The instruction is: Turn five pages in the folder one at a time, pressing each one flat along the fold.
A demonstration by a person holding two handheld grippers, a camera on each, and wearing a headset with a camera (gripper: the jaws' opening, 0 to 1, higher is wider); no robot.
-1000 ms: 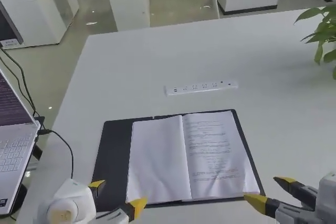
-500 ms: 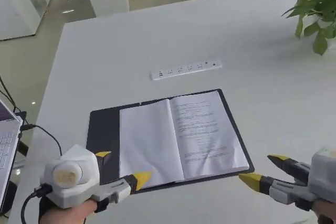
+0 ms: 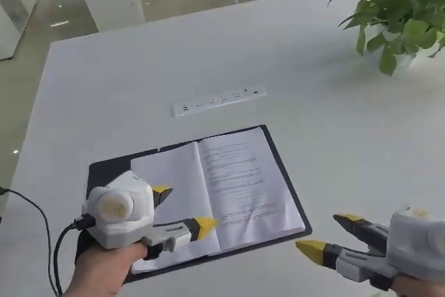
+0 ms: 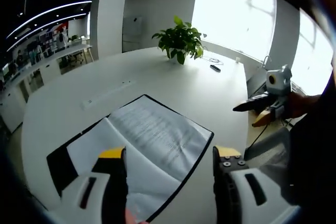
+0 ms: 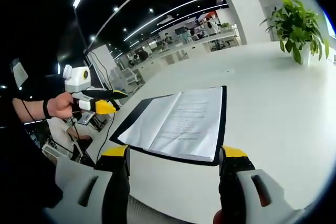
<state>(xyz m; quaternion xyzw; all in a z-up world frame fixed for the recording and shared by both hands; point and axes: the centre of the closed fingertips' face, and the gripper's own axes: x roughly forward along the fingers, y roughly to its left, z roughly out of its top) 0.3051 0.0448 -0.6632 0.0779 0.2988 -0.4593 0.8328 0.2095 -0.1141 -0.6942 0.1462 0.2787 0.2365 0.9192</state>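
Open black folder [image 3: 108, 169] lies flat on the white table [image 3: 334, 123], near the front edge. Blank page [image 3: 177, 179] sits on its left and a printed page [image 3: 243, 186] on its right, both lying down flat at the fold. Left gripper [image 3: 183, 207] is held in a hand [image 3: 104, 269] above the blank page's lower part. Its yellow-tipped jaws are spread apart and grasp nothing; can't tell if the tips touch the paper. Right gripper [image 3: 325, 233] hangs over bare table just off the folder's lower right corner, apart from it. Its jaws are also released with nothing between them, and they point toward the folder. White power strip [image 3: 220, 101] lies on the table beyond the folder's far edge. Leafy potted plant [image 3: 396, 12] stands at the far right. A dark cable [image 3: 42, 220] trails from the left gripper off to the left.
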